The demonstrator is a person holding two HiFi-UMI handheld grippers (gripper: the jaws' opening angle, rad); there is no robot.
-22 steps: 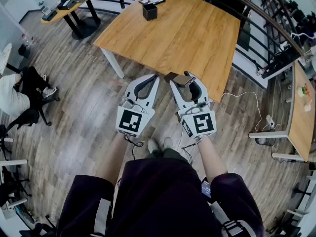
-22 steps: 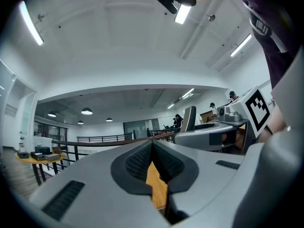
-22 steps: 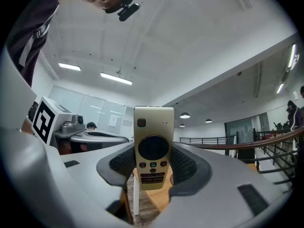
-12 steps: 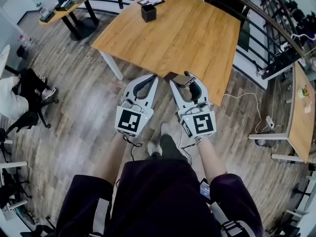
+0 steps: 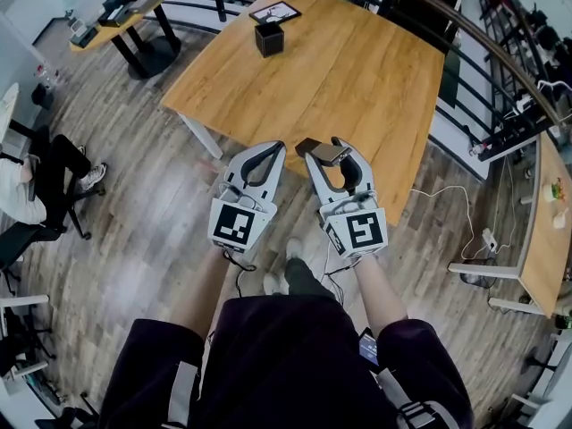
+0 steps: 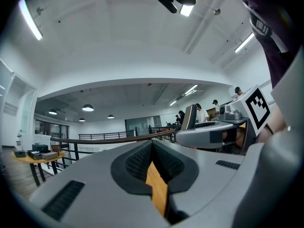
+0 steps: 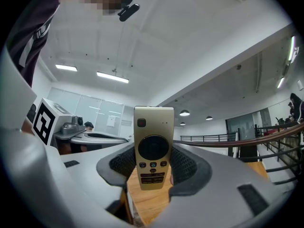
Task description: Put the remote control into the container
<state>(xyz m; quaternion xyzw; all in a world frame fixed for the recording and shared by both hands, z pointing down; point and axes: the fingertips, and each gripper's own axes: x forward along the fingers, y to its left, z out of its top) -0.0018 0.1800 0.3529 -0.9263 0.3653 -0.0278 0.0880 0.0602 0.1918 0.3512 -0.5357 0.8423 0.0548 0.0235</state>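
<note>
My right gripper [image 5: 329, 153] is shut on a gold remote control [image 5: 327, 149]. In the right gripper view the remote [image 7: 153, 146] stands upright between the dark pads [image 7: 185, 167], buttons facing the camera. My left gripper [image 5: 268, 147] is shut with nothing in it, just left of the right one; in the left gripper view its tips [image 6: 152, 148] meet over a sliver of wood. Both grippers hover level at the near edge of the wooden table [image 5: 357, 79]. A black square container [image 5: 269, 38] stands at the table's far left part, well beyond both grippers.
A flat dark-framed tablet [image 5: 275, 12] lies behind the container. A seated person [image 5: 31, 181] is at the left. A round table [image 5: 125, 12] with devices stands at the back left. A railing [image 5: 483, 52] runs on the right, and a white cable [image 5: 447, 190] lies on the floor.
The person has stepped toward the table: the table and container sit nearer and lower in the head view. Both grippers keep their grip and stay side by side.
</note>
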